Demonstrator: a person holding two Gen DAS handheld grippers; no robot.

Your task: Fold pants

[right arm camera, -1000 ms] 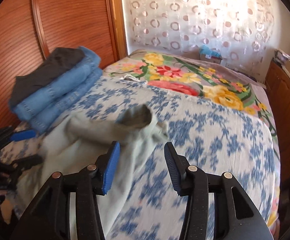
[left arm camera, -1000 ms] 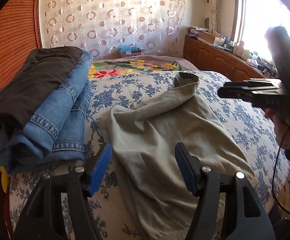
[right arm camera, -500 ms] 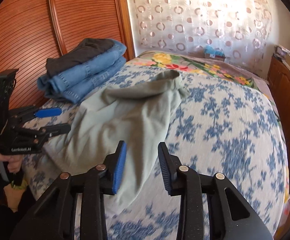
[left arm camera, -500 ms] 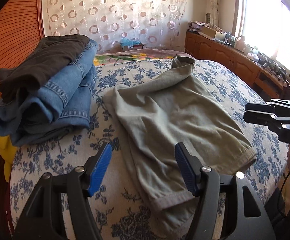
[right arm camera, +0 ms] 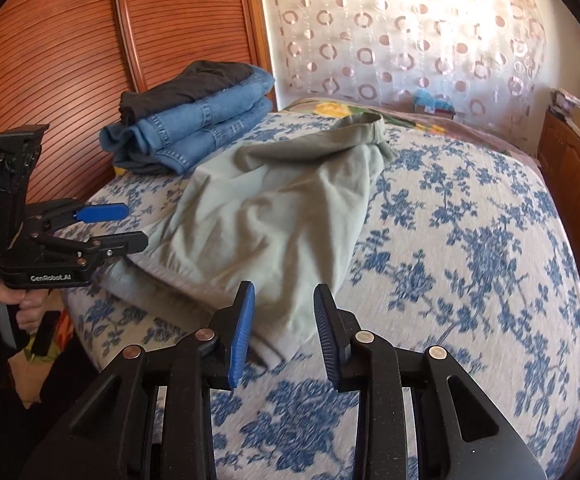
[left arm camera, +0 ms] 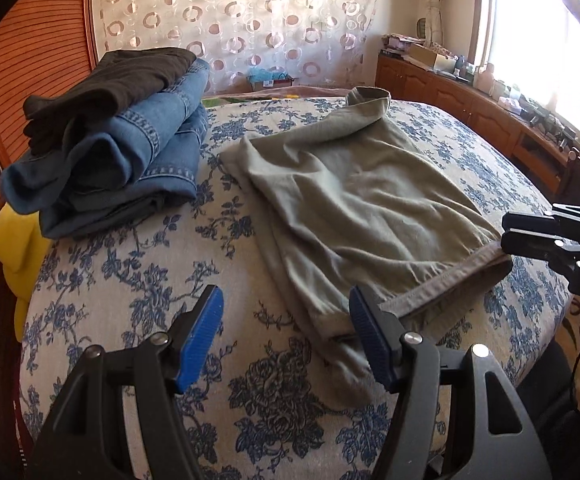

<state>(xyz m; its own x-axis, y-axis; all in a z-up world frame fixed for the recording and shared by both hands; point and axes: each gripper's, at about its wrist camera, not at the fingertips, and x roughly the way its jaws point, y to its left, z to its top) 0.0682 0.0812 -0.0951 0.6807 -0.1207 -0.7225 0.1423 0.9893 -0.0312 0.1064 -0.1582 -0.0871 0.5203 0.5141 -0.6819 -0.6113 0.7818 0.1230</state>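
Olive-green pants (left arm camera: 350, 200) lie crumpled across the flowered bed, hems toward the near edge and the waist bunched up at the far end. My left gripper (left arm camera: 285, 332) hangs open over the near edge. Its right finger is just over the pants' hem corner, and nothing is between the pads. My right gripper (right arm camera: 283, 328) is open with a narrower gap, low over the other hem corner of the pants (right arm camera: 273, 220); the cloth shows in the gap, unpinched. Each gripper appears in the other's view: the left gripper (right arm camera: 135, 226) at the left, the right gripper (left arm camera: 504, 232) at the right.
A stack of folded jeans (left arm camera: 129, 152) topped by a dark garment sits at the bed's left, with a yellow cloth (left arm camera: 13, 240) below it. The ribbed wooden panel (right arm camera: 49, 40) stands behind. A wooden cabinet (left arm camera: 470, 108) runs under the window on the right. A hand (right arm camera: 13, 312) holds the left gripper's handle.
Both grippers have drawn back toward the bed's near edge and dropped lower. The right jaws have narrowed. The pants now lie spread flat on the bed.
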